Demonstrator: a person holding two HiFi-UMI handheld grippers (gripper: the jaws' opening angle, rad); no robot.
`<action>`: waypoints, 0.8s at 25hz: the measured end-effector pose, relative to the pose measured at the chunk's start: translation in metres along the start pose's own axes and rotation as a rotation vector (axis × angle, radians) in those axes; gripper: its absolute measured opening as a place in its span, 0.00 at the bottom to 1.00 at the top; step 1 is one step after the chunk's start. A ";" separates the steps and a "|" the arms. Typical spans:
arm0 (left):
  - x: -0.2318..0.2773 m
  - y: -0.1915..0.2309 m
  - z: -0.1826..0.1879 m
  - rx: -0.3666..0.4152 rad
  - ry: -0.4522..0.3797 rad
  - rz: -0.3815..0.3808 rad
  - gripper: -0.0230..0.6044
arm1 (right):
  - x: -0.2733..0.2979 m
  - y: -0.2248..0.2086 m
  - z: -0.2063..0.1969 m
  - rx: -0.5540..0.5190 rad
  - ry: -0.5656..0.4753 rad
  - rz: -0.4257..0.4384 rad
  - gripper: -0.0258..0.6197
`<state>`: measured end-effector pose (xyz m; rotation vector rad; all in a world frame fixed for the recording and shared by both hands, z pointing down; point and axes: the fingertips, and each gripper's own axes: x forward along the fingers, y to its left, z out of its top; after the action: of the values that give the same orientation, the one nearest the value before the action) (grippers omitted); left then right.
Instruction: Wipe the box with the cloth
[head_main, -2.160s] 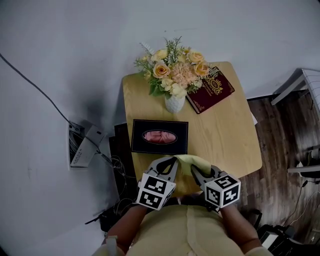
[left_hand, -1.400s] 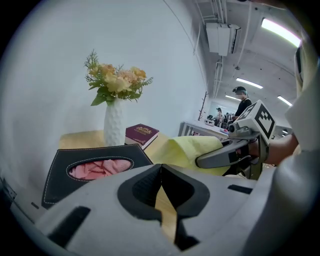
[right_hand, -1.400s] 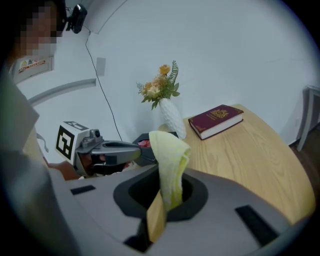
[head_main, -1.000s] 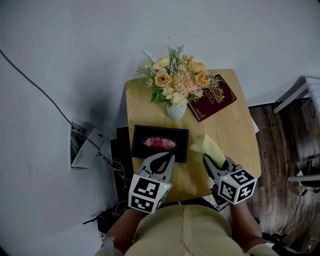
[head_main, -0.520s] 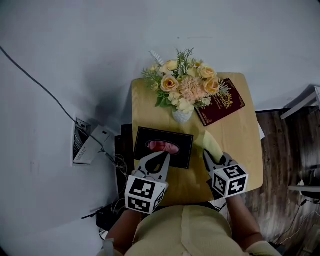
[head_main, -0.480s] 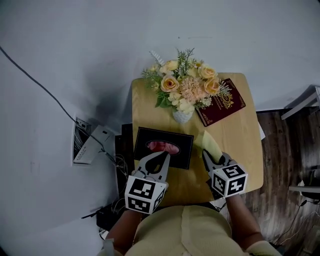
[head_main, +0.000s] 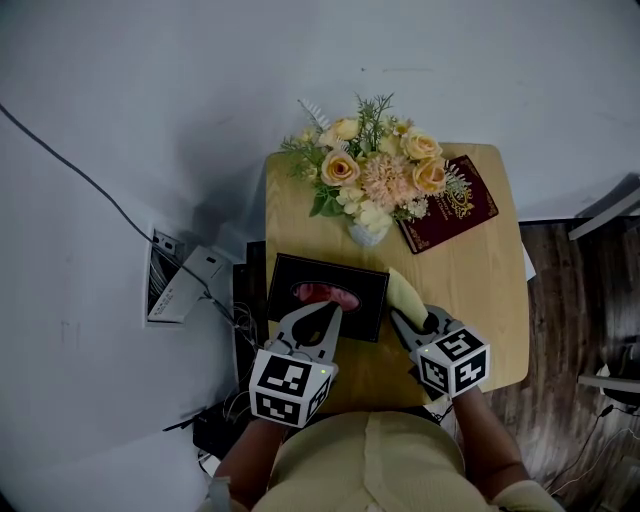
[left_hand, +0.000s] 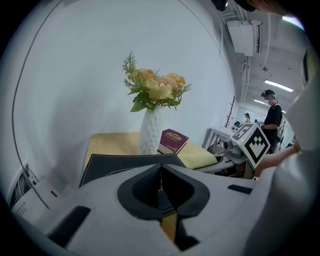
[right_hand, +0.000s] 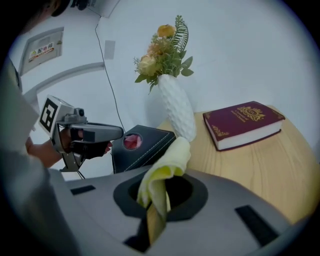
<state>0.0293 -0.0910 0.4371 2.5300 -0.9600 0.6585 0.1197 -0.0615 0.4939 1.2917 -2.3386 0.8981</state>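
Box (head_main: 368, 300), entry 1: where does it sit relative to the left gripper (head_main: 326, 309)? (A)

Directly ahead of the tips and below them. It is black and flat, with an oval opening in the lid showing pink contents (head_main: 325, 294), and it lies on the wooden table (head_main: 480, 300). The tips hang over its near edge. Contact cannot be confirmed from any view. (B)

Jaw state, left? (A)

Pressed together, nothing between the 2 pads. (B)

Entry 2: the right gripper (head_main: 403, 320)? (A)

Pinching the cloth (head_main: 404, 290). The cloth is yellow and folded. 1 end is clamped between the jaws, and the rest sticks out ahead of the tips and curls upward. In the head view its free end lies just beside the box's right end. Touching or not, cannot tell. (B)

Box relative to the right gripper? (A)

Ahead and to its left, near. The left gripper is further to the left at about the same depth. The 2 grippers are apart, with the box's near right corner between them. (B)

Entry 3: other items? (A)

Beyond the box, ahead of both grippers, a white vase (head_main: 368, 232) stands upright holding yellow and peach flowers (head_main: 378, 170). To the vase's right, ahead of the right gripper, a dark red book (head_main: 450, 205) with gold ornament lies flat on the table, just beside the vase. In the head view, vase and book both sit clear of the cloth's free end. (B)
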 end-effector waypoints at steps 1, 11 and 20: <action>0.000 -0.001 0.000 0.000 0.000 -0.001 0.07 | -0.001 0.001 -0.001 0.003 0.001 0.009 0.09; -0.005 -0.007 -0.008 0.003 0.006 -0.019 0.07 | -0.009 0.022 -0.012 0.035 -0.015 0.072 0.09; -0.018 -0.007 -0.017 0.004 0.001 -0.027 0.07 | -0.016 0.036 -0.021 0.035 -0.015 0.060 0.10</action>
<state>0.0169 -0.0689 0.4406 2.5411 -0.9229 0.6547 0.0978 -0.0227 0.4877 1.2523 -2.3949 0.9553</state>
